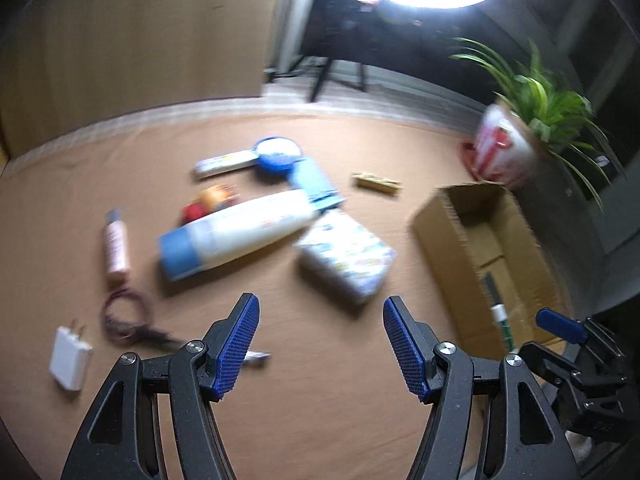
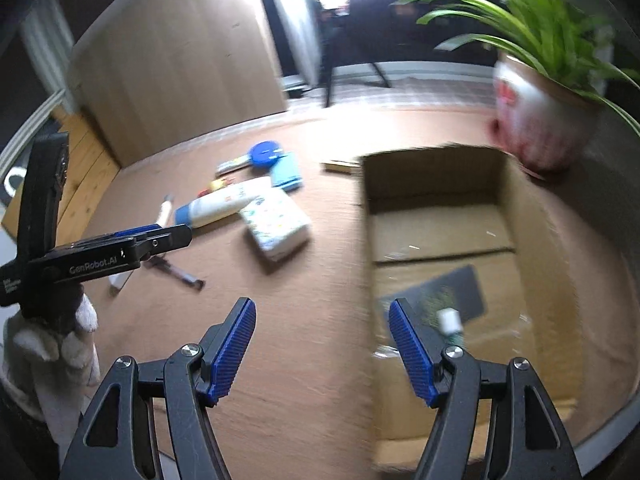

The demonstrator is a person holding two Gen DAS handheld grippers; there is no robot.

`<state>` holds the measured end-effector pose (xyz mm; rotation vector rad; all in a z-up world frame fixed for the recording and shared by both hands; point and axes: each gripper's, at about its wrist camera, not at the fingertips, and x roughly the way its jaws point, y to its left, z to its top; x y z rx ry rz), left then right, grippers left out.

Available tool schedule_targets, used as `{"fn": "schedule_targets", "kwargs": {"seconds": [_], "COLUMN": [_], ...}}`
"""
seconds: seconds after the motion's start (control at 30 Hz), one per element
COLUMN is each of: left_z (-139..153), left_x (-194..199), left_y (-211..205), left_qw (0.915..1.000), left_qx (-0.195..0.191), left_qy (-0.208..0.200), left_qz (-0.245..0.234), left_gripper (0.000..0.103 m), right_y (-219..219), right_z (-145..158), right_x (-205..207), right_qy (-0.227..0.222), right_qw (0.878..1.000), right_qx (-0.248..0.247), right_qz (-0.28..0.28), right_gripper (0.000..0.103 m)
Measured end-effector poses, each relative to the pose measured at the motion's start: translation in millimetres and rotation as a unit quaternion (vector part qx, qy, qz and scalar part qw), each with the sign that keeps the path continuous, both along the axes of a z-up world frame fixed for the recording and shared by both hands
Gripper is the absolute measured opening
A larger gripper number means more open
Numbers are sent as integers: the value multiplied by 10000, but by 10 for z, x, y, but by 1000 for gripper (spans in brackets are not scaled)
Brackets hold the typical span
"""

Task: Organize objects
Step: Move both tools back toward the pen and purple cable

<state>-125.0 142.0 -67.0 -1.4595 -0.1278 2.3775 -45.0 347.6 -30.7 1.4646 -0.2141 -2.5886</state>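
My left gripper point(image 1: 321, 344) is open and empty above the brown table, short of a white bottle with a blue cap point(image 1: 236, 236) and a patterned tissue pack point(image 1: 346, 262). My right gripper point(image 2: 322, 346) is open and empty at the left edge of an open cardboard box point(image 2: 440, 216). A dark flat item and a small white-capped tube point(image 2: 450, 320) lie inside the box. The box point(image 1: 484, 256) shows at the right in the left wrist view. The left gripper also shows in the right wrist view point(image 2: 132, 242).
On the table lie a pink tube point(image 1: 116, 246), a white charger point(image 1: 70, 356), a coiled cable point(image 1: 126, 314), a blue round tin point(image 1: 278, 154), a blue pouch point(image 1: 316, 184) and a wooden clip point(image 1: 376, 184). A potted plant point(image 1: 508, 144) stands at the back right.
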Motion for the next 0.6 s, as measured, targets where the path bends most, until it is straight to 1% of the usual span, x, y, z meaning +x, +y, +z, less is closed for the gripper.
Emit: {"fn": "schedule_targets", "kwargs": {"seconds": [0.17, 0.33, 0.37, 0.47, 0.6], "left_z": [-159, -302, -328, -408, -518], "left_x": [-71, -187, -227, -325, -445], "left_y": [-623, -1184, -1246, -1410, -1553], "left_qw": [9987, 9953, 9948, 9936, 9925], "left_qx": [-106, -171, -204, -291, -420], "left_qy": [-231, -435, -459, -582, -710], "left_qz": [445, 844, 888, 923, 907], "left_gripper": [68, 67, 67, 59, 47], "right_y": [-504, -925, -1002, -1233, -1537], "right_z": [-72, -176, -201, -260, -359], "right_x": [-168, -343, -376, -456, -563], "right_qy": [-22, -84, -105, -162, -247], "right_qw": [9981, 9942, 9934, 9904, 9844], "right_qx": [155, 338, 378, 426, 559], "right_qz": [600, 1022, 1075, 1306, 1649], "right_gripper": [66, 65, 65, 62, 52]}}
